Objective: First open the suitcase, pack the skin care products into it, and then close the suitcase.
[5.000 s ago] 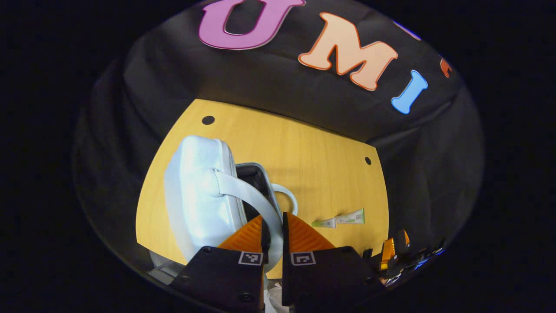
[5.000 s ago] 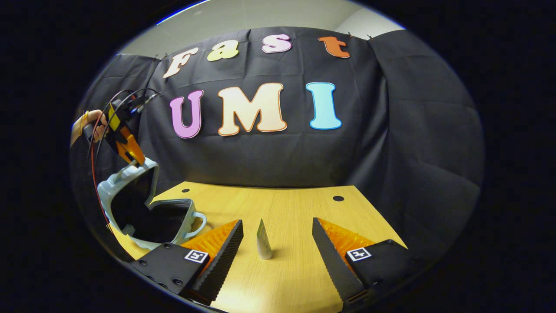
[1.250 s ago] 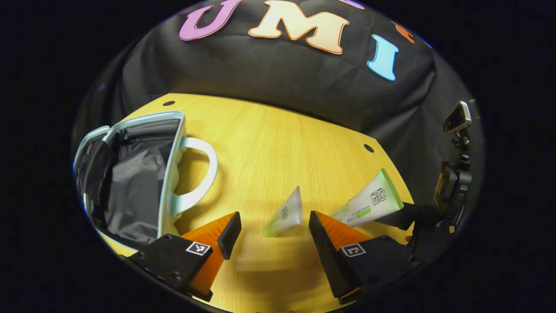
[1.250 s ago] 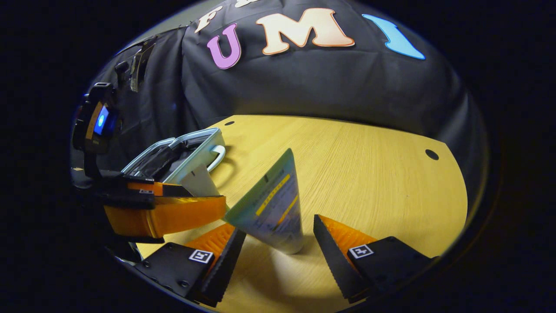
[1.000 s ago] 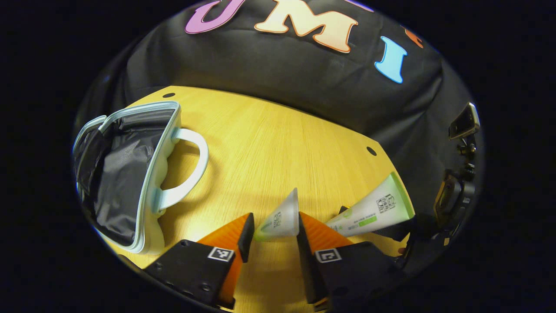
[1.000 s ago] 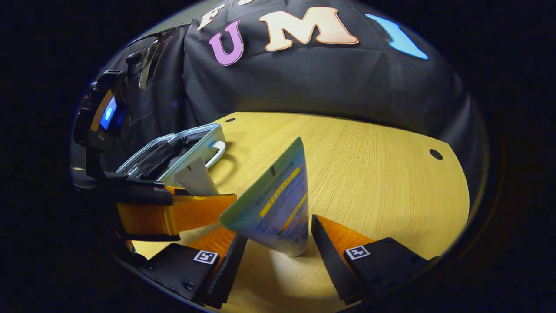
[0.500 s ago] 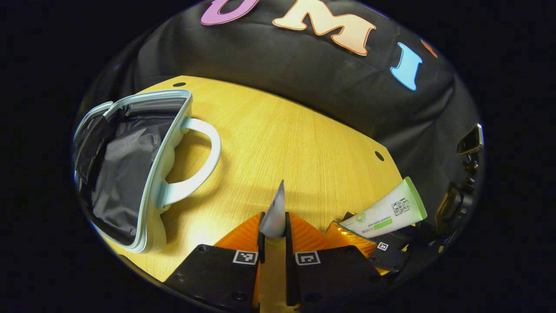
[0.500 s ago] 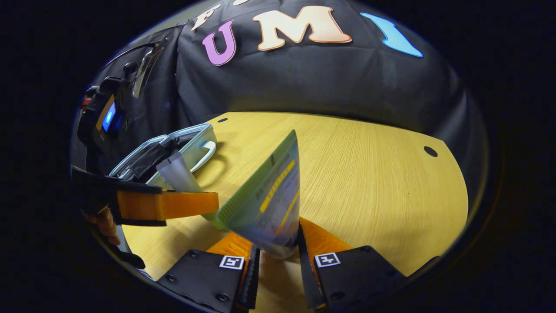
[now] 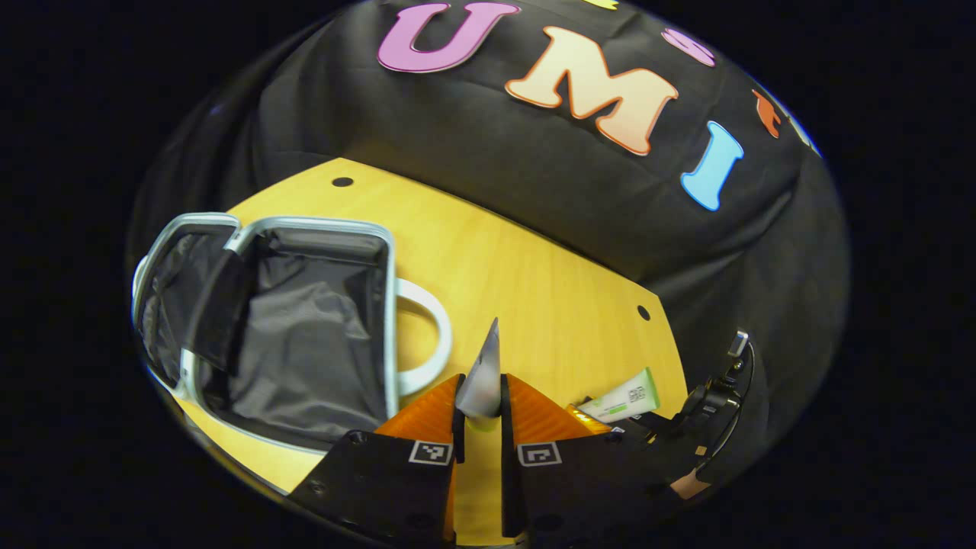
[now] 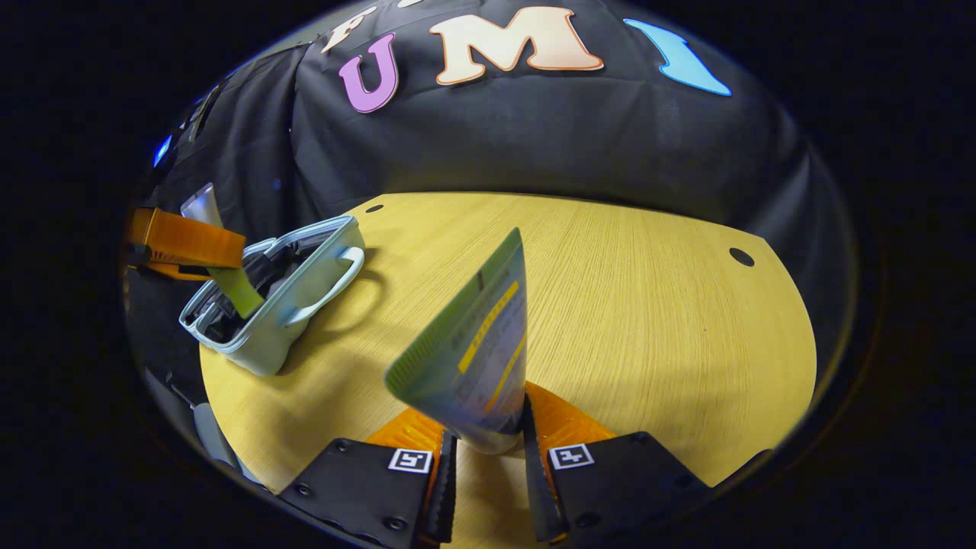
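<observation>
Wooden table (image 9: 534, 274): soft, light tubes are pinched near caps — small tube (image 9: 482, 374) by left gripper (image 9: 479, 427), large tube (image 10: 476, 358) by right gripper (image 10: 483, 457); open suitcase (image 9: 305, 328) is awaited.

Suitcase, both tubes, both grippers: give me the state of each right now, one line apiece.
suitcase: open, lying on the table, dark lining exposed, nothing packed inside.
small tube: pinched in the left gripper, lifted off the table.
large tube: clamped in the right gripper, crimped end pointing away.
left gripper: shut on the small tube.
right gripper: shut on the large tube.
</observation>
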A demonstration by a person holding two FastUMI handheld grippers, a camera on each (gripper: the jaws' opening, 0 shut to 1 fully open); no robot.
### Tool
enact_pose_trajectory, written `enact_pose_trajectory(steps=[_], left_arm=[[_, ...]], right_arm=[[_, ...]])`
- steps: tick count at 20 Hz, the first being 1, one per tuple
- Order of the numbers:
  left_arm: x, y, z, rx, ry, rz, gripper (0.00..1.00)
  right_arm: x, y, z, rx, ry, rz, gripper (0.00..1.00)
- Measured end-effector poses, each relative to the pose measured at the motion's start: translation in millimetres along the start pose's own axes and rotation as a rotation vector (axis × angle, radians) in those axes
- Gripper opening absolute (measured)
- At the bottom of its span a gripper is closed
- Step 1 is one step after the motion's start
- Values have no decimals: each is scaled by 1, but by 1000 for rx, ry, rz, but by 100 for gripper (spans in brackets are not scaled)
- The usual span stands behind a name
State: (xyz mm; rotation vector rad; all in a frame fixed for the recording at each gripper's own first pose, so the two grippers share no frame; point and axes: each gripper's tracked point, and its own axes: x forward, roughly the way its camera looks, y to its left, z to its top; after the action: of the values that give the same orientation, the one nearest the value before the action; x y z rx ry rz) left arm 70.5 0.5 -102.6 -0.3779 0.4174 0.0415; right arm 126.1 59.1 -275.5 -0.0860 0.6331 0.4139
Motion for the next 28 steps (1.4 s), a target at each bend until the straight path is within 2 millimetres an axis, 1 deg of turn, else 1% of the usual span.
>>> enact_pose_trajectory(steps=[1,2,3,4,5,7,8,9,10,11,12,13,14,15,16,17,18,19,20,21,23,24,25,26,27,28], left_arm=[[-7,21,4,0,25,29,13],[-11,43,6,-13,48,76,17],[-14,62,7,-34,75,107,13],[-16,83,3,-50,114,145,17],[-17,102,-3,-47,161,176,17],[-16,136,-17,-24,266,223,17],[-14,146,-26,-21,329,228,17],[-13,154,-36,-25,391,222,17],[-9,160,-45,-37,433,216,17],[-7,169,-54,-48,487,224,17],[-5,177,-59,-48,518,231,17],[-6,178,-62,-46,546,232,17],[-3,179,-65,-39,567,228,17],[2,183,-67,-29,587,218,17],[6,187,-69,-26,606,212,17],[9,190,-70,-24,623,199,17],[11,192,-71,-27,633,187,17],[14,193,-70,-28,636,176,17],[14,194,-70,-25,639,165,17],[13,194,-69,-26,637,154,17],[5,192,-65,-41,629,118,20],[-1,190,-62,-53,615,97,27],[-10,188,-56,-63,594,77,28],[-19,194,-50,-60,569,78,45],[-30,199,-39,-60,538,79,52],[-41,203,-35,-69,514,73,68]], right_arm=[[0,-1,-1,8,6,-6,39],[0,-2,-1,16,15,-13,39],[0,-2,-2,23,26,-21,41],[-1,-2,-3,28,44,-29,38],[-2,-4,-4,30,64,-39,41],[-6,-3,-6,35,106,-53,41],[-9,0,-4,44,117,-52,41],[-13,5,-1,52,122,-52,38],[-17,11,4,61,121,-46,41],[-22,20,7,67,130,-33,41],[-27,31,10,68,145,-21,38],[-31,43,14,65,150,-10,38],[-36,56,21,61,147,4,41],[-40,73,30,63,139,23,41],[-44,92,40,69,134,52,38],[-49,116,50,72,129,88,38],[-51,138,60,71,119,120,41],[-52,160,69,64,116,150,41],[-52,183,76,54,118,181,41],[-48,204,81,43,122,211,37],[-35,245,84,9,141,268,37],[-27,260,83,-8,160,281,41],[-19,272,81,-14,183,293,37],[-12,284,77,-11,208,307,41],[-3,294,70,-1,234,320,37],[5,302,64,4,260,329,37]])
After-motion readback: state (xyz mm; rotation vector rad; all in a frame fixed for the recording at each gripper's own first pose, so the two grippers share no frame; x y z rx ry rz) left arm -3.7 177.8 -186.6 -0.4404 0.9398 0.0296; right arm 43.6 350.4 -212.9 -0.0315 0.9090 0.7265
